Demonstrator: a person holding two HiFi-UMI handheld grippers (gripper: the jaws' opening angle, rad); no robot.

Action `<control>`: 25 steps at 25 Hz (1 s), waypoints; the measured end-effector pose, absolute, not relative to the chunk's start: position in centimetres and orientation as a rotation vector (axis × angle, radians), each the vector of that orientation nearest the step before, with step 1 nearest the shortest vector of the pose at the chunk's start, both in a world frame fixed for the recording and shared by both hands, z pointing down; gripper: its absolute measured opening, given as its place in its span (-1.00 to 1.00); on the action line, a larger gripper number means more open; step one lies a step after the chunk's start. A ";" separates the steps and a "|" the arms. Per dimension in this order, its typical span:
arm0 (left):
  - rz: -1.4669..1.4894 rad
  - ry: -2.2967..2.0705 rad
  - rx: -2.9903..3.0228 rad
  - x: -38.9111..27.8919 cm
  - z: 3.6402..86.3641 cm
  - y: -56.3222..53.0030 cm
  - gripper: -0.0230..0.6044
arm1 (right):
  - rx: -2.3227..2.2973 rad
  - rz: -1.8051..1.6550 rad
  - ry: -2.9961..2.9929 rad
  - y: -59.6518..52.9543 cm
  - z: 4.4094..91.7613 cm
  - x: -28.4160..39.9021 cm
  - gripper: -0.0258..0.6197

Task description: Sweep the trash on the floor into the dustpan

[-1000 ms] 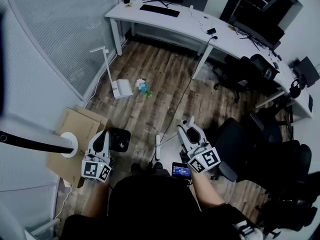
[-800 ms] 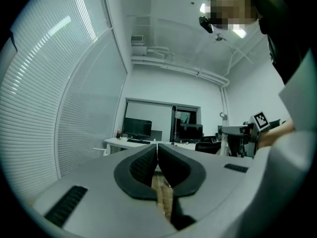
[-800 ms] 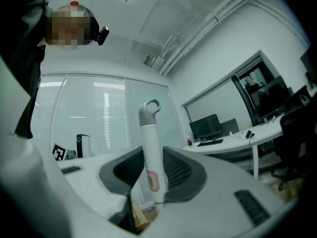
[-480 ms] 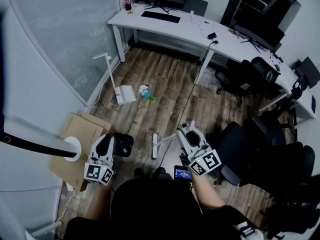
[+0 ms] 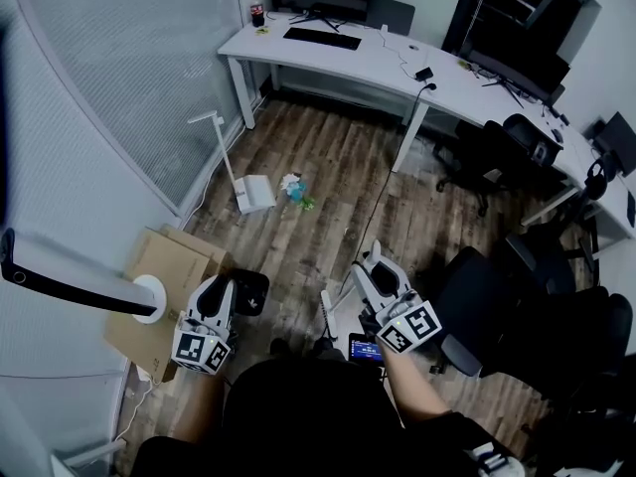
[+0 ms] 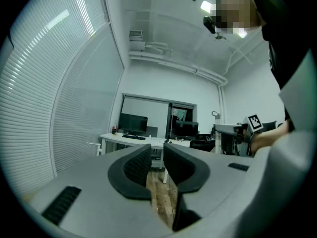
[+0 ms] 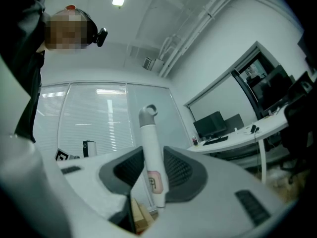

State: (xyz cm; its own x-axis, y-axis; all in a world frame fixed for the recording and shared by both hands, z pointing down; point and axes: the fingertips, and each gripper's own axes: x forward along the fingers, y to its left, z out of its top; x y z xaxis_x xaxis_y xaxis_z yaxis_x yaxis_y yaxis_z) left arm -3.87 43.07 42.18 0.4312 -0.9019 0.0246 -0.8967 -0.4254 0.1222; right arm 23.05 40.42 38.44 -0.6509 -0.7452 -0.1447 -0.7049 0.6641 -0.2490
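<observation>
Right gripper (image 7: 152,175): jaws clenched on broom handle (image 7: 148,140), upright between them. Left gripper (image 6: 157,166): jaws just opening, nothing between them.

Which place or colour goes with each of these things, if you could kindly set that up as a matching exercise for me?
Things:
1. trash
2. keyboard
3. broom handle
4. box

Place or colour:
a. on the desk
b. between the jaws of the right gripper
c. on the floor beside the dustpan
d. brown

Pairs: 1-c, 2-a, 3-b, 4-d
</observation>
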 end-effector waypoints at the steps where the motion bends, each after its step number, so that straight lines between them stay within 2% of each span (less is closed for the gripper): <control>1: -0.067 -1.615 2.556 -3.7 42.3 43.1 -0.71 | -1.167 -0.253 2.646 40.4 38.5 23.3 -0.56; 16: -0.044 -1.671 2.519 -0.3 43.2 42.7 -0.71 | -1.063 -0.251 2.652 39.2 37.9 26.4 -0.56; 25: -0.044 -1.694 2.484 -0.9 43.7 41.2 -0.71 | -1.066 -0.230 2.634 36.3 37.0 27.0 -0.56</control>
